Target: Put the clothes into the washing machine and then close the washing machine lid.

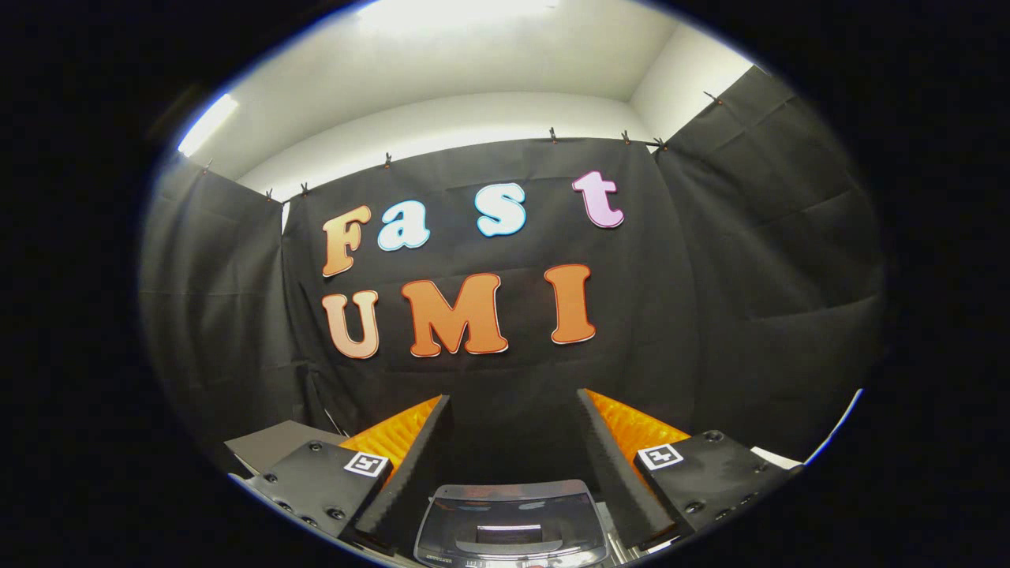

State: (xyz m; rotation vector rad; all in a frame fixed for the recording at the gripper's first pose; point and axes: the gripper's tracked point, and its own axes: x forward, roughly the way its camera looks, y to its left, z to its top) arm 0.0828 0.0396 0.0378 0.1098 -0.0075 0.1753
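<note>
- Black cloth wall (pixel 710 300) hung in creased folds across the middle of the frame, pale ceiling (pixel 473 71) glowing at the top.
- My gripper (pixel 513 418) stood wide apart at the bottom, gripping nothing; its fingers (pixel 418 465) were dark, ribbed foam backed with orange.
- The washing machine (pixel 511 525), with its glossy, rounded smoked lid, sat bottom centre between them.

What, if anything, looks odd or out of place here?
Nothing stands out. The gripper is open and empty, its fingers held apart above the washing machine, whose glossy dark lid looks shut and intact. No spill or damage is visible.
</note>
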